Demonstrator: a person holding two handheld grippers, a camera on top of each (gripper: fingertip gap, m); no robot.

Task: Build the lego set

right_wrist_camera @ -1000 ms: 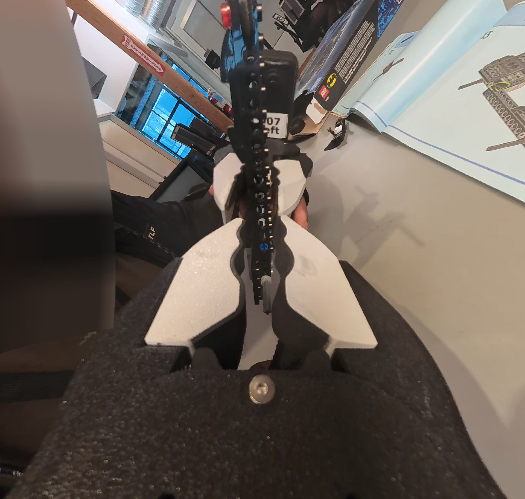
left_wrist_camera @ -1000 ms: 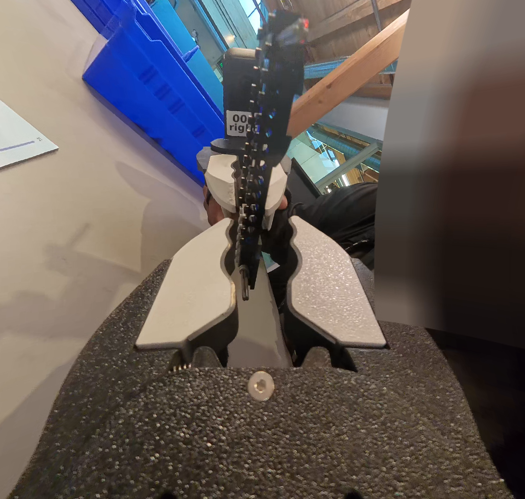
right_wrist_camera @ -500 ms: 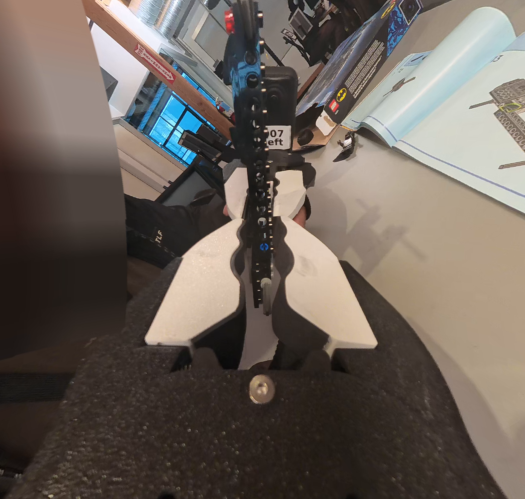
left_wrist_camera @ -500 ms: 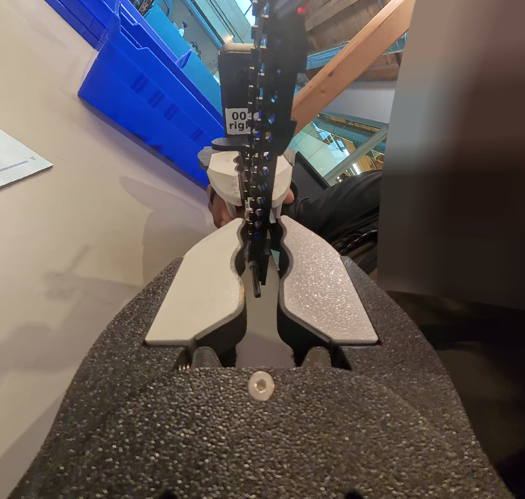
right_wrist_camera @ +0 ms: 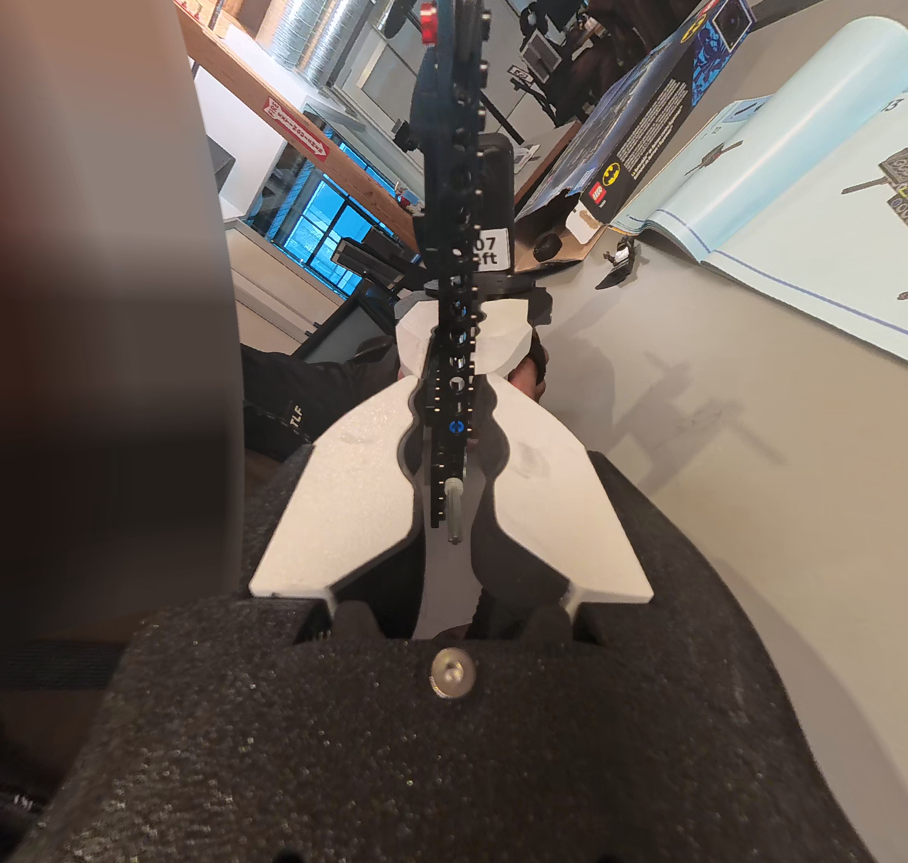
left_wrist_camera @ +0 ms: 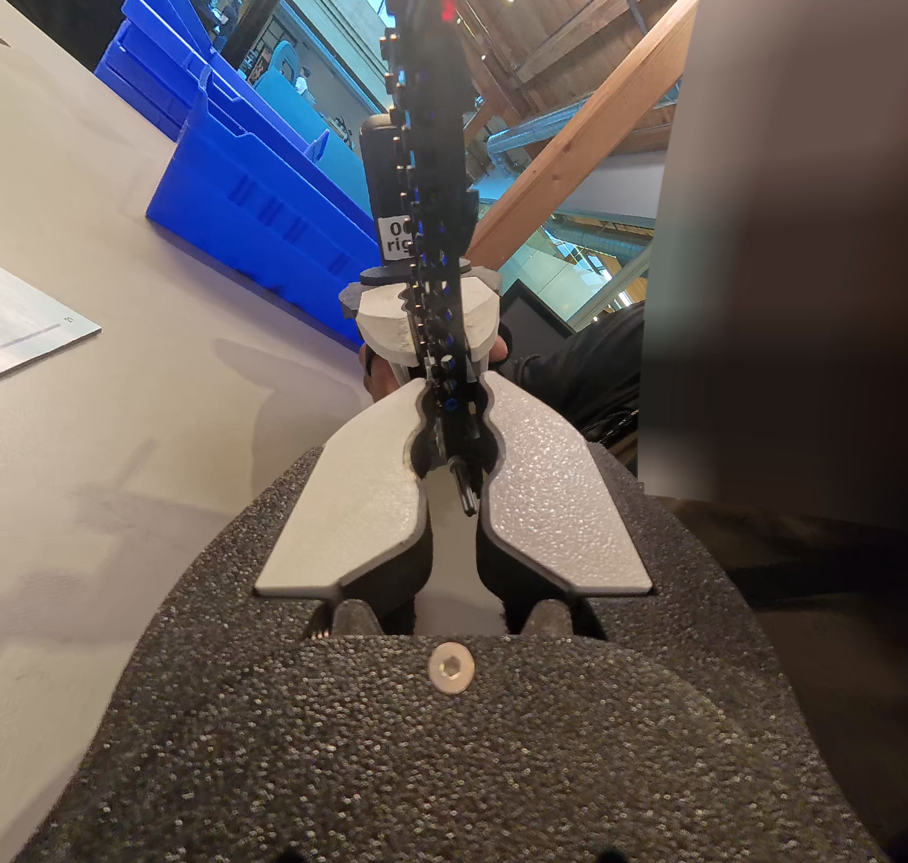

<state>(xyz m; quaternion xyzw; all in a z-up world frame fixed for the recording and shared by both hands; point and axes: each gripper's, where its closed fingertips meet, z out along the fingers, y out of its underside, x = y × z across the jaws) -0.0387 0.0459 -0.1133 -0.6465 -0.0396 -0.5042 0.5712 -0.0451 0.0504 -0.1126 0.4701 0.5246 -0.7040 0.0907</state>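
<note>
We saw two hand-held tools facing each other, tips nearly meeting, both clamped on one long black toy-brick beam assembly (left_wrist_camera: 432, 230) w/ rows of pin holes, blue pins and a red piece near its far end. The left tool (left_wrist_camera: 454, 411) was closed narrowly, pads pressing the beam's near end; a dark axle stuck out btwn its fingers. The right tool (right_wrist_camera: 449, 411) gripped the same beam likewise, a grey axle poking toward the camera. The beam was held above the grey tabletop (left_wrist_camera: 123, 421). Nearby: blue plastic bins (left_wrist_camera: 255, 185), an open pale-blue instruction booklet (right_wrist_camera: 786, 210), a dark toy box (right_wrist_camera: 653, 117).
</note>
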